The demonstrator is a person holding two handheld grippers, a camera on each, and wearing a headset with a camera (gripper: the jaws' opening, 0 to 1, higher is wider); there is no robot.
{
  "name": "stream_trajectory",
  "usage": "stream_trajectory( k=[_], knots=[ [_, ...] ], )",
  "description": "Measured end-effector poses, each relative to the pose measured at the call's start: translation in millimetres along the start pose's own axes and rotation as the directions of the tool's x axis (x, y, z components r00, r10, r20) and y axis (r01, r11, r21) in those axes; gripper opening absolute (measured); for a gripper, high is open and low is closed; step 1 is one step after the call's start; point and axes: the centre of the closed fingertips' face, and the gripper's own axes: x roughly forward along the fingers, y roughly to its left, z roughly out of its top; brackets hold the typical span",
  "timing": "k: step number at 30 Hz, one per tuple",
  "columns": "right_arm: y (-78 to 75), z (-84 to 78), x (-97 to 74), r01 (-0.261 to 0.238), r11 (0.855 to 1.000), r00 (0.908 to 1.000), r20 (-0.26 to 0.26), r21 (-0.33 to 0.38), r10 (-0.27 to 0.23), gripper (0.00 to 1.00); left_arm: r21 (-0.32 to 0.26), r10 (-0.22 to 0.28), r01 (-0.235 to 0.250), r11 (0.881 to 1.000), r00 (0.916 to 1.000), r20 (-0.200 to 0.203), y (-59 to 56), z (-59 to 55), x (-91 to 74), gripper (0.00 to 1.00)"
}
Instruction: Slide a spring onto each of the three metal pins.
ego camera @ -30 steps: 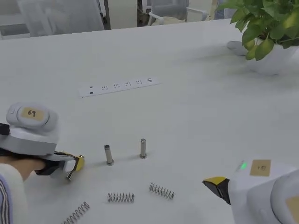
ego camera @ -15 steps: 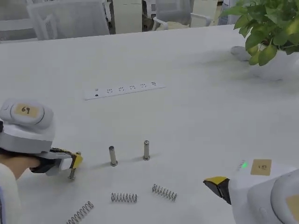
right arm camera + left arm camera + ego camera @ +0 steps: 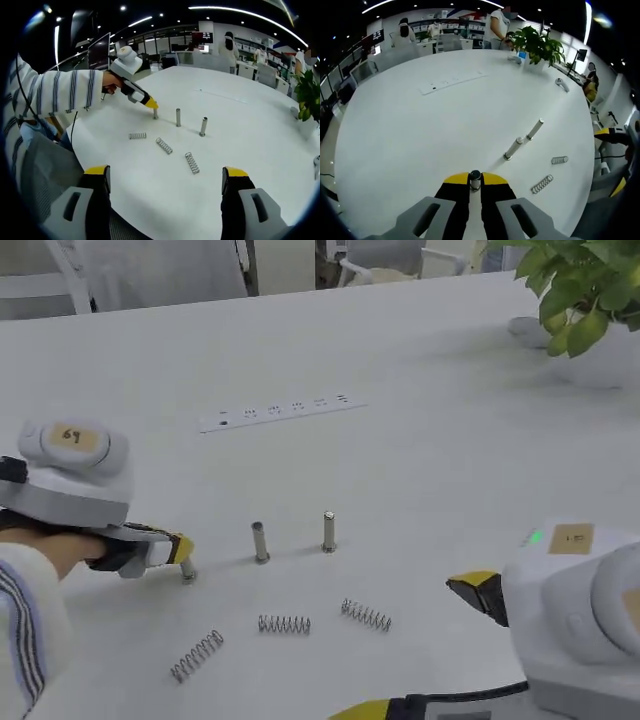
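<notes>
Head view, lower left: left gripper (image 3: 183, 548) came in from the left edge. Its yellow-tipped fingers (image 3: 178, 544) were closed on the top of the left pin (image 3: 187, 570), which stood upright on the white surface (image 3: 430, 470). In the left gripper view the pin head sat between the two tips at lower centre, with the fingers drawn in tight against it. A striped sleeve (image 3: 25, 630) was behind the gripper at the frame's left edge.

Middle pin (image 3: 260, 541) and right pin (image 3: 329, 531) stood upright near frame centre. They formed a row running rightward from the left pin, each apart from the next.

All three springs lay on their sides on the surface, below the pins in the frame and apart from them: left spring (image 3: 197, 655), middle spring (image 3: 284, 624), right spring (image 3: 366, 615).

Right gripper (image 3: 166, 174): fingers spread wide and holding nothing, at the lower left and lower right of its own view. Springs and pins lay beyond them at centre. In the head view its white body took up the lower right corner.

Power strip (image 3: 283, 411) lay flat above centre; potted plant (image 3: 585, 300) stood in the upper right corner
</notes>
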Motion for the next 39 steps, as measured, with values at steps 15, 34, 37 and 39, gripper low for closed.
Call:
stream_trajectory(
  k=[15, 34, 37, 39],
  knots=[
    [-3.4, 3.8, -2.3, 0.015, 1.0, 0.9998, 0.014, -0.005, -0.015, 0.91, -0.017, 0.01, -0.009, 1.0, 0.9993, 0.037, -5.3, 9.1, 2.2, 0.0],
    [-2.7, 1.5, -1.1, 0.003, 1.0, 1.0, 0.001, -0.005, -0.003, 0.9, -0.036, 0.048, -0.046, 0.998, 0.9964, 0.07, -9.4, 3.8, 5.6, 0.0],
    [-3.2, 2.0, -1.3, 0.004, 1.0, 1.0, -0.001, -0.01, -0.004, 0.9, -0.056, 0.043, -0.038, 0.998, 0.9956, 0.084, -11.1, 3.4, 6.3, 0.0],
    [-3.4, 2.2, -1.4, 0.005, 1.0, 1.0, -0.001, -0.012, -0.005, 0.9, -0.062, 0.044, -0.038, 0.997, 0.9953, 0.086, -11.6, 2.7, 6.5, 0.0]
  ],
)
